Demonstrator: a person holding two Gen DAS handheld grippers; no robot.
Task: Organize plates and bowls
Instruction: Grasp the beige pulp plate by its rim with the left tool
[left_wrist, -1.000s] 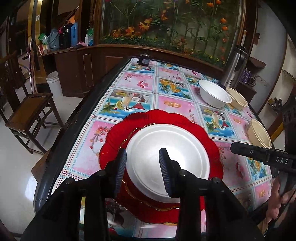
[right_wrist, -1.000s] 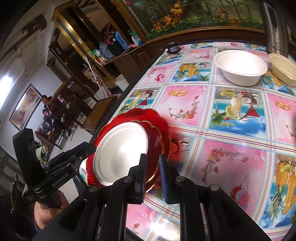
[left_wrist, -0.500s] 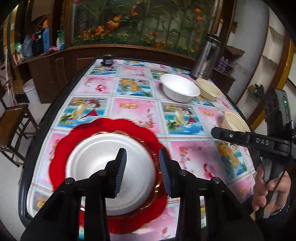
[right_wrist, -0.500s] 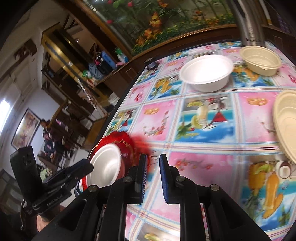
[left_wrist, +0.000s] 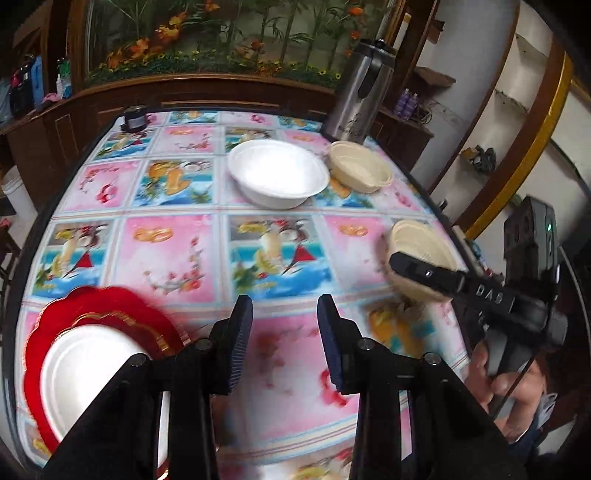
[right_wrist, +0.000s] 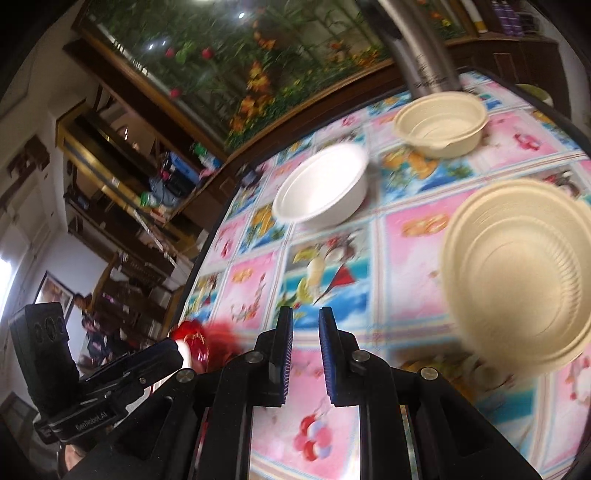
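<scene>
Both hand-held grippers empty: left (left_wrist: 284, 343) part open, right (right_wrist: 306, 347) narrowly parted; beige bowl (right_wrist: 517, 273) at right of frame on surface (right_wrist: 332, 266); likely light, thin, flexible; pinch its rim.

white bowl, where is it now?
In the left wrist view the white bowl stands far across the table, just left of a beige bowl, with the steel thermos behind and to their right.
</scene>
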